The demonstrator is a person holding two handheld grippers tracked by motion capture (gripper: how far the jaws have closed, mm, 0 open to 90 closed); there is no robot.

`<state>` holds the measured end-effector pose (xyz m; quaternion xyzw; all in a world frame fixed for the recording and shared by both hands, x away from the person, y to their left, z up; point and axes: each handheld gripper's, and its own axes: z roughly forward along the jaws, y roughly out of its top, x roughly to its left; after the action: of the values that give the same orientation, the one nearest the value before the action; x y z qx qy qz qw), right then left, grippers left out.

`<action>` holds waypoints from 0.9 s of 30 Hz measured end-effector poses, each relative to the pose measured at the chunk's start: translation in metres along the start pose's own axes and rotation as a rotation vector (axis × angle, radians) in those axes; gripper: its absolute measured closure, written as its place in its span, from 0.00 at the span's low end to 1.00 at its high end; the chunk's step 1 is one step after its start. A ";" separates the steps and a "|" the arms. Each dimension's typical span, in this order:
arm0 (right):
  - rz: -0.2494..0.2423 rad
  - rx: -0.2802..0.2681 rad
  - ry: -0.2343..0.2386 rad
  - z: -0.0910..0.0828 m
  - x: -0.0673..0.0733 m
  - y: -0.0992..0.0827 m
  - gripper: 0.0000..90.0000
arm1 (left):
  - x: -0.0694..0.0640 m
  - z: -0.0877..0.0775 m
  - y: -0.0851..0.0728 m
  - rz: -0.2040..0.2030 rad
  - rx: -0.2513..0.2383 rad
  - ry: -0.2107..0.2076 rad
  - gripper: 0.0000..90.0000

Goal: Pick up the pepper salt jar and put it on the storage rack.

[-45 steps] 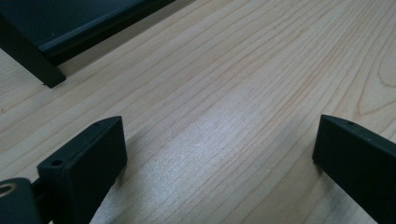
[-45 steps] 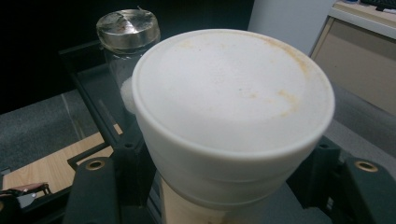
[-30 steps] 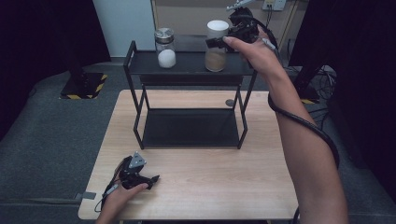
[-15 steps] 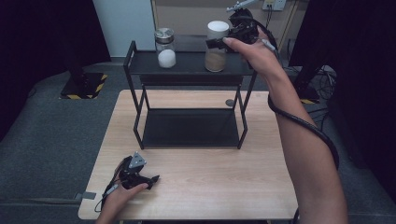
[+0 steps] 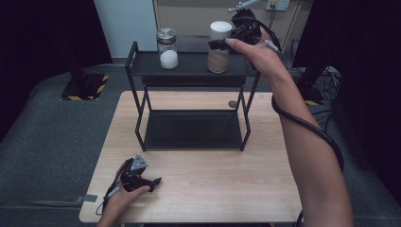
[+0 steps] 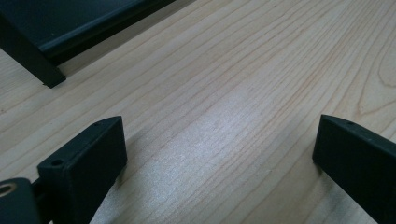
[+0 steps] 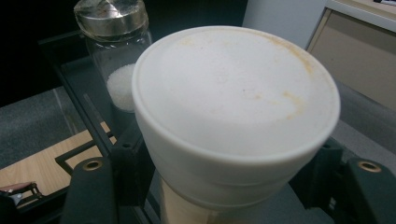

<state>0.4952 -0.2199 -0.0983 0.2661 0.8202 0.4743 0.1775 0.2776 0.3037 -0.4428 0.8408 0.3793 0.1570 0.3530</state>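
Near edge: your left gripper (image 5: 152, 180) rests on the wooden table (image 5: 213, 189), jaws spread wide with nothing but bare wood between them; it looks idle.

Middle: the black rack (image 5: 191, 130) has a bare lower shelf.

Far: on the top shelf, your right gripper (image 5: 217, 44) has its jaws either side of the white-lidded jar (image 5: 220, 40), just under the lid. They look to be clamped on it, though the contact points are hidden by the lid. Beside it stands a metal-capped jar (image 5: 167, 47) of white grains.

Judgement: this is the grasp step; next, lift straight up, clear of the shelf rail, keeping the jar upright.

Hard to tell: the jar's brownish contents, and whether its base is on the shelf.
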 end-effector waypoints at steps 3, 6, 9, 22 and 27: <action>-0.012 0.006 -0.008 0.000 0.002 0.001 0.37 | 0.000 0.000 0.000 0.000 0.000 0.000 0.02; -0.015 0.008 -0.004 0.001 0.003 0.002 0.33 | 0.000 0.000 0.000 0.000 0.000 0.000 0.02; -0.018 0.011 -0.005 0.001 0.004 0.003 0.28 | 0.000 0.000 0.000 0.000 0.000 0.000 0.02; -0.018 0.009 -0.029 -0.014 0.012 -0.003 0.08 | 0.000 0.000 0.000 0.000 0.000 0.000 0.02; -0.024 0.008 -0.041 -0.026 0.018 -0.007 0.04 | 0.000 0.000 0.000 0.000 0.000 0.000 0.02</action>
<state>0.4650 -0.2297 -0.0926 0.2665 0.8215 0.4632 0.1989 0.2776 0.3037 -0.4428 0.8408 0.3792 0.1571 0.3528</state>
